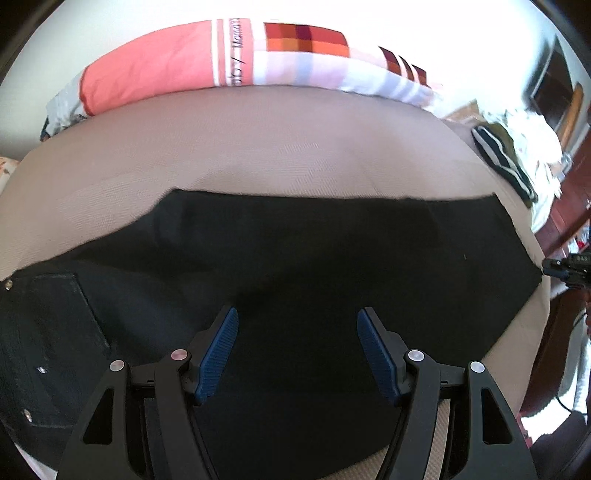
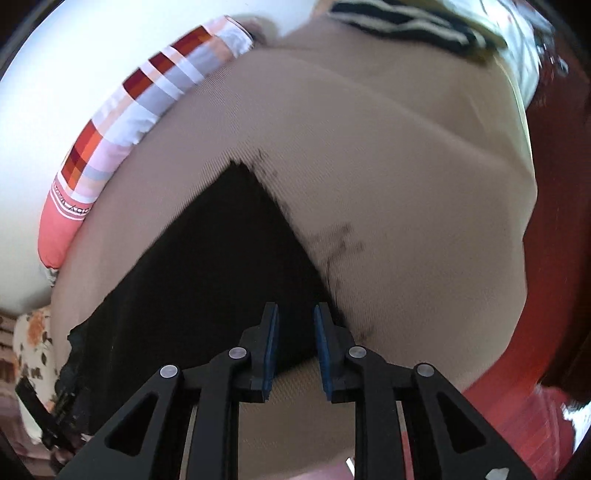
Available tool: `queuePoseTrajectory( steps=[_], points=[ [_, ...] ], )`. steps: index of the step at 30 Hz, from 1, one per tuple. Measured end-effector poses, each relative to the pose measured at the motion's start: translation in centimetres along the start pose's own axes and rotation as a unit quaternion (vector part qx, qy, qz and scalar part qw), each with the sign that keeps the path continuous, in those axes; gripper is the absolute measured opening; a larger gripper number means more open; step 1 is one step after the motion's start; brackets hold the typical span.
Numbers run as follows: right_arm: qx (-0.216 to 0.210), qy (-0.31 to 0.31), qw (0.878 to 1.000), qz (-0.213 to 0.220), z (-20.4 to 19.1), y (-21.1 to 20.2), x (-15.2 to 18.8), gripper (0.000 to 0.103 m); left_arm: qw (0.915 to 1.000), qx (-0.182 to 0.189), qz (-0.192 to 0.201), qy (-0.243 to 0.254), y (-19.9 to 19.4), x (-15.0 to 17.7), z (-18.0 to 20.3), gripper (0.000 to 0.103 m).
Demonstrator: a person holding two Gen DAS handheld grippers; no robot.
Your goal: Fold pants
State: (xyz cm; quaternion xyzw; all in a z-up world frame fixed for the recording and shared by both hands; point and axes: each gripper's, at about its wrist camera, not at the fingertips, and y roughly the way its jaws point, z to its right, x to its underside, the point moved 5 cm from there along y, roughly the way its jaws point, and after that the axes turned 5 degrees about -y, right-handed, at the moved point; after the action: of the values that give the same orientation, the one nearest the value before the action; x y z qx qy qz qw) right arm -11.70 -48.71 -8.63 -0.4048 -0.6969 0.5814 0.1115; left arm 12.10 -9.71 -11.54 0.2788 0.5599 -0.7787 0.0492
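Black pants [image 1: 314,251], laid flat on beige bed [image 1: 258,147]: judged soft, limp, light, best pinched at hem corners; left gripper [image 1: 297,350] spread wide, empty; right gripper [image 2: 295,332] narrowly parted, nothing clamped.

Daylight floods in from the far side, and the wall [image 1: 406,22] behind the bed burns out to plain white. The black pants [image 1: 295,258] swallow the light, so their folds barely show. Both fisheye views bow the beige bedcover [image 2: 388,184] into a dome and darken at the corners. The right wrist view is smeared, most along the pants' edge and the striped pillow [image 2: 155,85].
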Motion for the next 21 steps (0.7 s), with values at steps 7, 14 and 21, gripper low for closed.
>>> queuePoseTrajectory(
  steps=[7, 14, 21],
  points=[
    [-0.006, 0.023, 1.0, -0.014, -0.1, 1.0, 1.5, 0.02, 0.9999, 0.007, -0.011, -0.002, 0.1, 1.9, 0.7, 0.068],
    [-0.019, 0.032, 0.999, -0.01, -0.1, 1.4, 1.9, 0.02, 0.9998, 0.0, -0.019, 0.003, 0.5, 3.2, 0.7, 0.068],
    [-0.028, 0.055, 0.998, 0.033, 0.3, 1.2, 1.3, 0.004, 0.9998, -0.006, -0.017, 0.011, 0.5, 3.5, 0.9, 0.068]
  ],
)
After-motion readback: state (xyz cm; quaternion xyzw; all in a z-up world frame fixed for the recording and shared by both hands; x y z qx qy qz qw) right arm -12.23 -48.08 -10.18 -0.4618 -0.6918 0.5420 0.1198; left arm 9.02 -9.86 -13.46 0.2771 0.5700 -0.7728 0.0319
